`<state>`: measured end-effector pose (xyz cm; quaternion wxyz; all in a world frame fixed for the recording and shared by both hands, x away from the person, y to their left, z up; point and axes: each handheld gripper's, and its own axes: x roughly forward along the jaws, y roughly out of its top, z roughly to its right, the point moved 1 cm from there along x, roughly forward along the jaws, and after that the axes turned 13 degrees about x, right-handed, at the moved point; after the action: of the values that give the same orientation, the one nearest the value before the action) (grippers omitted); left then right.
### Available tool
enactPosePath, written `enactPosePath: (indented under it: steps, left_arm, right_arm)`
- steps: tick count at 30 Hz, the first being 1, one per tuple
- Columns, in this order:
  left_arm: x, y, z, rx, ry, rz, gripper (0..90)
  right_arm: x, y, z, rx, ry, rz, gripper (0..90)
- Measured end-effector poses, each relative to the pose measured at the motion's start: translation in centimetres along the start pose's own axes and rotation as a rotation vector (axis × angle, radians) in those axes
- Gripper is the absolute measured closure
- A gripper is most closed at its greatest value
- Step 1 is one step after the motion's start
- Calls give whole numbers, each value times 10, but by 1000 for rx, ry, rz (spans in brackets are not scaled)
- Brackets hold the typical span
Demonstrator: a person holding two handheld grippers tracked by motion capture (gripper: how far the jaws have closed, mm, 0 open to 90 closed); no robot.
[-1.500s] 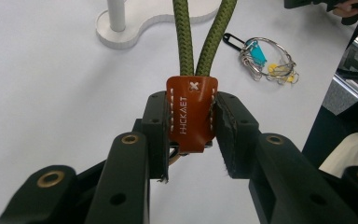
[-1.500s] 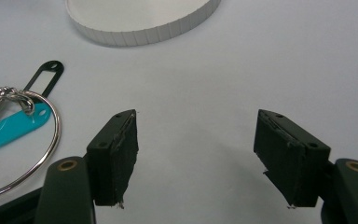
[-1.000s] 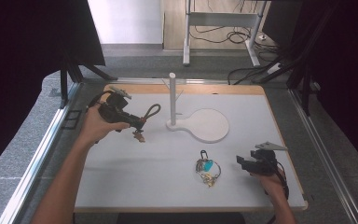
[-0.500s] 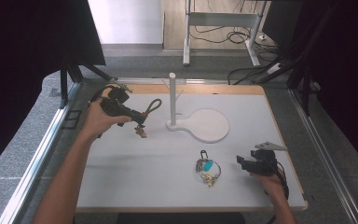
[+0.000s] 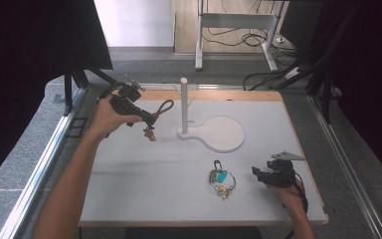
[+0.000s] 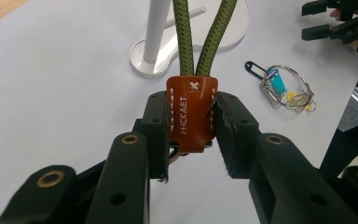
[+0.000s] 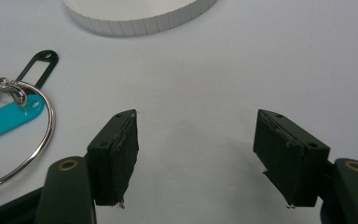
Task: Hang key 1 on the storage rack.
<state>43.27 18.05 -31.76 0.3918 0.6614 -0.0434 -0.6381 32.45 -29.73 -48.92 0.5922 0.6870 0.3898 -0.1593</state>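
Observation:
My left gripper (image 6: pixel 192 122) is shut on a brown leather tab (image 6: pixel 192 112) with white stitching. A green rope loop (image 6: pixel 182 37) rises from the tab toward the white post. In the high view this gripper (image 5: pixel 150 120) is held above the table's left rear, and the rope loop (image 5: pixel 164 106) points at the white stand (image 5: pixel 183 104). A small metal piece hangs below the jaws. A key ring (image 5: pixel 221 179) with a teal tag lies at the front middle. My right gripper (image 5: pixel 255 172) rests just right of it, open and holding nothing (image 7: pixel 196 144).
The stand has a thin upright post and a round flat base (image 5: pixel 225 133) at the table's centre rear. The key ring (image 7: pixel 23 126) lies left of the right jaws, and the base's rim (image 7: pixel 140 18) lies ahead. A wooden strip (image 5: pixel 229 94) edges the table's far side.
My left hand has lifted a little and moved away from me with the lanyard still gripped. The right hand and the key ring have stayed where they were.

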Motion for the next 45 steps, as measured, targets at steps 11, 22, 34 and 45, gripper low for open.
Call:
enactPosePath:
  steps: [11, 22, 34, 45]
  left_arm:
    - [-7, 7, -10, -13, -6, 32, 671]
    - [-14, 18, -17, -22, 6, 49, 671]
    - [-10, 25, -32, -62, 3, 57, 671]
    - [2, 34, -44, -86, -7, 61, 671]
  right_arm:
    - [1, 0, 1, 5, 1, -7, 313]
    - [2, -1, 1, -5, -3, -15, 313]
    - [2, -1, 2, -3, -3, -15, 313]
    - [3, -1, 1, -4, 3, -23, 313]
